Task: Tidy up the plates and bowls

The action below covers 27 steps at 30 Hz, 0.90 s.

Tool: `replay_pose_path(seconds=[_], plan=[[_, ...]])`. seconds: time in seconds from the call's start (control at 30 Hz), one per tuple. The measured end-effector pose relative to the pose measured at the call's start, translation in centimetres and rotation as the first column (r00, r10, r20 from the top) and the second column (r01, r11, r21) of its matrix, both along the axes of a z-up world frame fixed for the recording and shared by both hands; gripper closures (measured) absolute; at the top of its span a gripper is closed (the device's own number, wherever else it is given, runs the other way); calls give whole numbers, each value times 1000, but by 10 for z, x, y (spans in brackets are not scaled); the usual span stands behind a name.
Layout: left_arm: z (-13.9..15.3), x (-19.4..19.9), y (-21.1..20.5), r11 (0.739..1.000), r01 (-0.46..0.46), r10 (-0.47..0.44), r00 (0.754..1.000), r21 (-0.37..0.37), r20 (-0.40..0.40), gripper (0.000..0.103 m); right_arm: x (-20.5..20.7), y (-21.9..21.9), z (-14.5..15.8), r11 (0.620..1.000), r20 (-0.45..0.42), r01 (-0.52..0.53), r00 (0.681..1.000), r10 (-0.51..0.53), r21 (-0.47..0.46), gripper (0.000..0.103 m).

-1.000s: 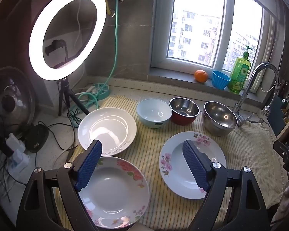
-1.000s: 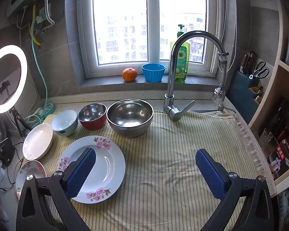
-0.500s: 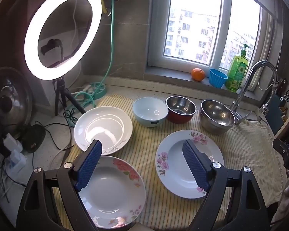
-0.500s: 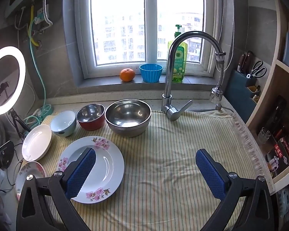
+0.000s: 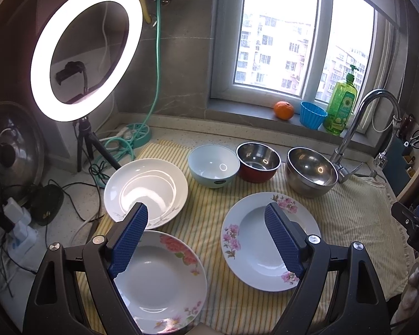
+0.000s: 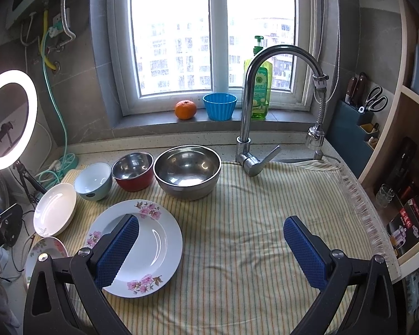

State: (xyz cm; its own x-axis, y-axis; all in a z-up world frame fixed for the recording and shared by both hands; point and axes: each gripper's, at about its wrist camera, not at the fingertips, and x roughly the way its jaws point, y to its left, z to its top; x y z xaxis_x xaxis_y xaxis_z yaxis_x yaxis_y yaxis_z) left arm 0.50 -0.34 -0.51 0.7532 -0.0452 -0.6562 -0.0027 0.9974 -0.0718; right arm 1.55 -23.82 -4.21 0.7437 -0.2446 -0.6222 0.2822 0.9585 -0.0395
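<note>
Nothing looked organized yet: all six pieces sat separate on the striped cloth [image 6: 251,223], no stacks

Plates, left wrist view: white plate [image 5: 146,192] left of centre, red-flower plate [image 5: 159,279] at bottom centre, its far rim touching or slightly overlapping the white one, pink-flower plate [image 5: 271,240] lower right of centre, apart from both

Bowls in a row across mid-frame: pale blue bowl [image 5: 212,166], red-sided steel bowl [image 5: 258,162], big steel bowl [image 5: 311,171] next to the faucet [image 5: 360,128]; neighbours close, contact unclear

Left gripper [image 5: 206,240] was wide open and held nothing, hovering over the gap between the two flowered plates

Right gripper [image 6: 212,251] was also wide open and empty, over bare cloth at lower centre, its left pad in front of the pink-flower plate

My read: start of task, stacking the plates and nesting the bowls all still to do
</note>
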Motion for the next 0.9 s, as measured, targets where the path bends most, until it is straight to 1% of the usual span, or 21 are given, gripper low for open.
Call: replay_pose_path(seconds=[0.9], plan=[[-2,3,-2,1000,9,-9,1000,-2,-2,17,3,-1,-4,1000,-14,5,1000,-5,2,0]])
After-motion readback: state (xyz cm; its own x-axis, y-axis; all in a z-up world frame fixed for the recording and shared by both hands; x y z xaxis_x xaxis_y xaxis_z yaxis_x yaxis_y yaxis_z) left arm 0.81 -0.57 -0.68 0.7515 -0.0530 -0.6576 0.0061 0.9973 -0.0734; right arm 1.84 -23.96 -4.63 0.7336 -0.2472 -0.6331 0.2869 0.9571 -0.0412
